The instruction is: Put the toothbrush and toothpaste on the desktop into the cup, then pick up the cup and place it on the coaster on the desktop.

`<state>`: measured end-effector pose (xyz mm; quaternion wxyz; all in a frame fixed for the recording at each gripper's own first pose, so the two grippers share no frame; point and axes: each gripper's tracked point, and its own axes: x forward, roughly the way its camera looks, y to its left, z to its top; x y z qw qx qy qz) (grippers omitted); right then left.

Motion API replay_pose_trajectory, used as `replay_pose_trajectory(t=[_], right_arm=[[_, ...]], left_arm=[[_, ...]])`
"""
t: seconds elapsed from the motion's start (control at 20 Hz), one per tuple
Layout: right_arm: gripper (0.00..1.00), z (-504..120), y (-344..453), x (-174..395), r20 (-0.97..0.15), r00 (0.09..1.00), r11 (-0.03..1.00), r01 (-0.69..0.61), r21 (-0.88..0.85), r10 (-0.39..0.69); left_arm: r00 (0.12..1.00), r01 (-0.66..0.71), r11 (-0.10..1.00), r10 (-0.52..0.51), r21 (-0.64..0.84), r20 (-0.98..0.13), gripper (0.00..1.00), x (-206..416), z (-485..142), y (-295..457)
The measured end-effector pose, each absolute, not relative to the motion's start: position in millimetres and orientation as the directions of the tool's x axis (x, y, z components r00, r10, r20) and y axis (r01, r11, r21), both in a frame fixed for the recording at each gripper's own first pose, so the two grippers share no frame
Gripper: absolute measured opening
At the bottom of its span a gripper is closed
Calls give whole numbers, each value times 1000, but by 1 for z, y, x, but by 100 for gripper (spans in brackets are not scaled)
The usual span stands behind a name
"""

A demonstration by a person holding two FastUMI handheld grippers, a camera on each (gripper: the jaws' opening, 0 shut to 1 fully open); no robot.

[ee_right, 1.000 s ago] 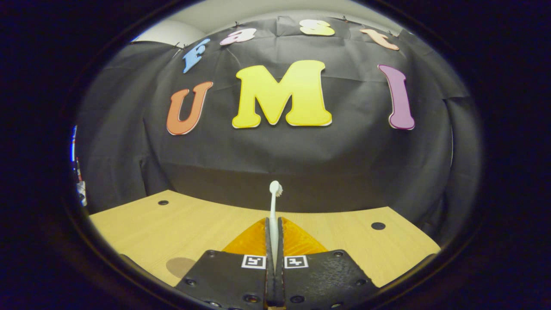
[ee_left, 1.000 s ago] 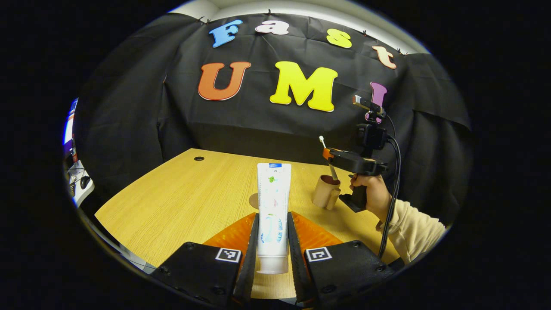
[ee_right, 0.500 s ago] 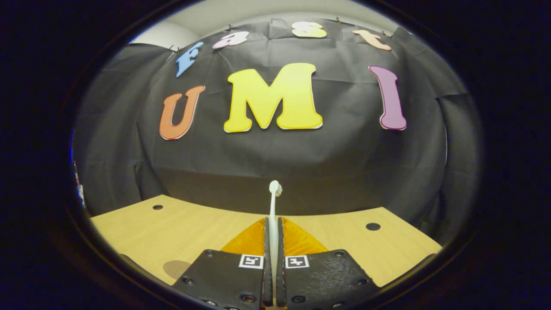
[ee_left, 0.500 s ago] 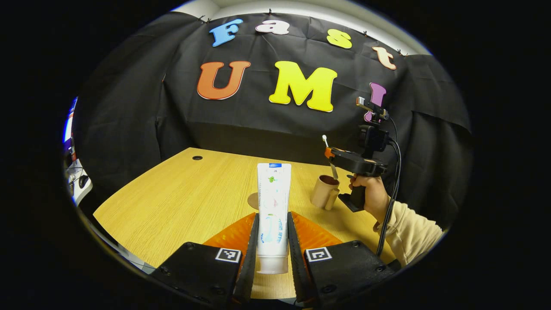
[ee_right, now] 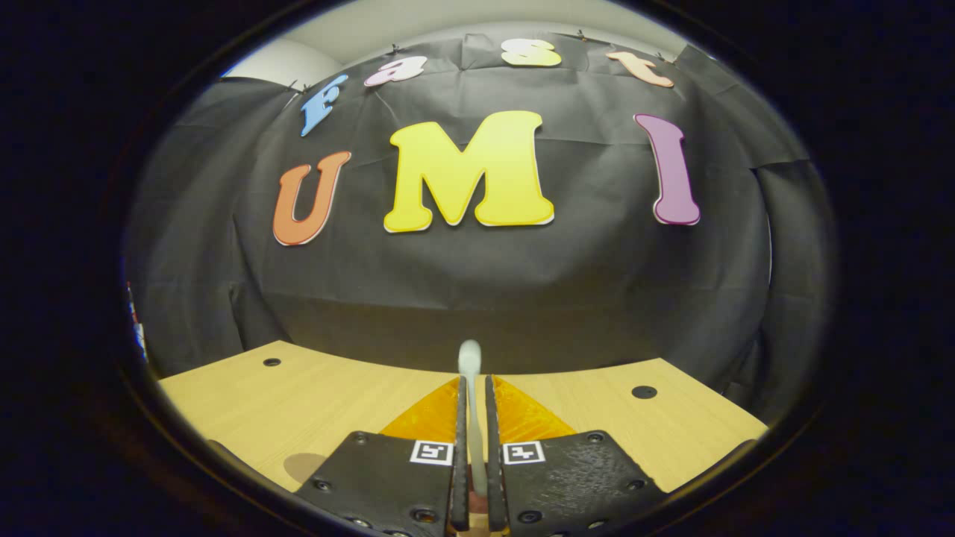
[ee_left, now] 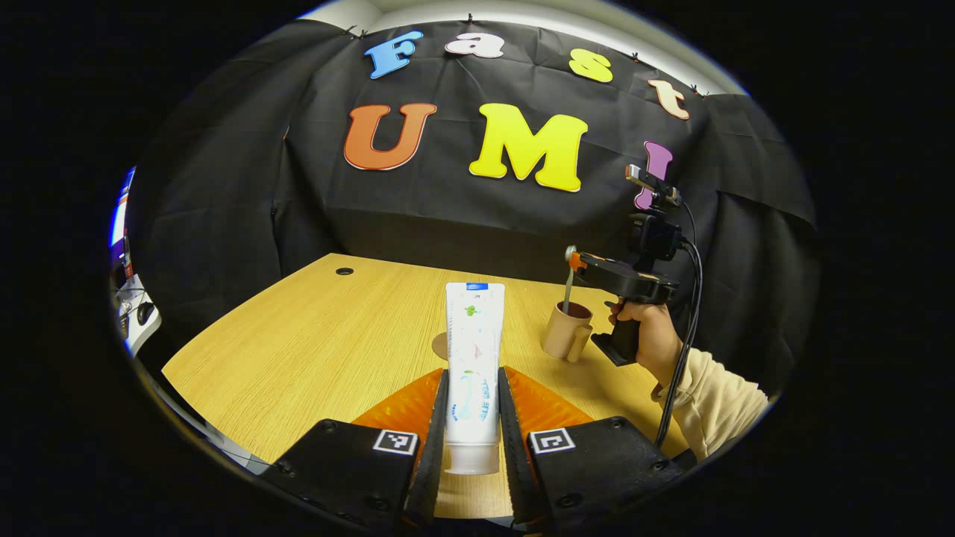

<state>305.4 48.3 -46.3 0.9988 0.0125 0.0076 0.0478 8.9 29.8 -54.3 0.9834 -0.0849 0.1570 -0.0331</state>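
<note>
Two grippers in play, each carrying one item. Right gripper (ee_left: 573,262), seen from the left gripper view, sits above the cup (ee_left: 565,331) near the desk's far right edge; since half a second ago the toothbrush (ee_left: 568,283) has dropped lower, its handle now reaching down into the cup's mouth and its head sitting just above the jaws. In the right gripper view the jaws have parted slightly from the handle and the brush (ee_right: 470,388) looks blurred and lower, so it appears released and sliding down. Judgement: the toothbrush part of step one is being finished right now. Left gripper (ee_left: 471,418) stays clenched on the toothpaste (ee_left: 473,373), tube upright, cap end down, over the near edge of the desk (ee_left: 313,350); it goes into the cup next. Coaster (ee_left: 440,347) lies mid-desk, partly hidden behind the tube, apart from the cup. Count: one toothbrush, one toothpaste, one cup, one coaster, two grippers, one hand (ee_left: 643,332) visible.
</note>
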Motion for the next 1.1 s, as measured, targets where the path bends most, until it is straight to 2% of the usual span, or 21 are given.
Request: replay_pose_trajectory(t=[0.15, 0.2, 0.4, 0.55, 0.8, 0.85, 0.9, 1.1], right_arm=[[10, -45, 50, 298, -9, 994, 993, -113, 43, 113], [24, -42, 48, 296, 6, 994, 993, -108, 42, 108], [98, -19, 25, 272, 132, 991, 1000, -19, -17, 21], [98, -5, 16, 234, 221, 975, 997, -7, -71, 23], [97, -8, 1, 154, 258, 963, 990, -41, -138, 76], [95, -11, -6, 137, 246, 967, 992, -31, -126, 61], [97, -18, -13, 124, 225, 973, 994, -31, -108, 55], [95, -34, -27, 74, 124, 989, 997, -82, -9, 82]], left_arm=[[949, 46, 984, -97, -172, -301, 40, 9, -54, 27], [949, 53, 983, -104, -175, -297, 40, 9, -54, 24], [956, 81, 986, -118, -145, -268, 40, 8, -47, 14], [958, 89, 984, -126, -152, -258, 40, 11, -46, 4], [954, 60, 987, -100, -149, -282, 41, 21, -59, -6], [955, 40, 990, -77, -132, -286, 41, 24, -62, -5], [959, 22, 993, -53, -114, -280, 41, 28, -62, -4], [963, 22, 989, -60, -147, -261, 40, 44, -60, -16]])
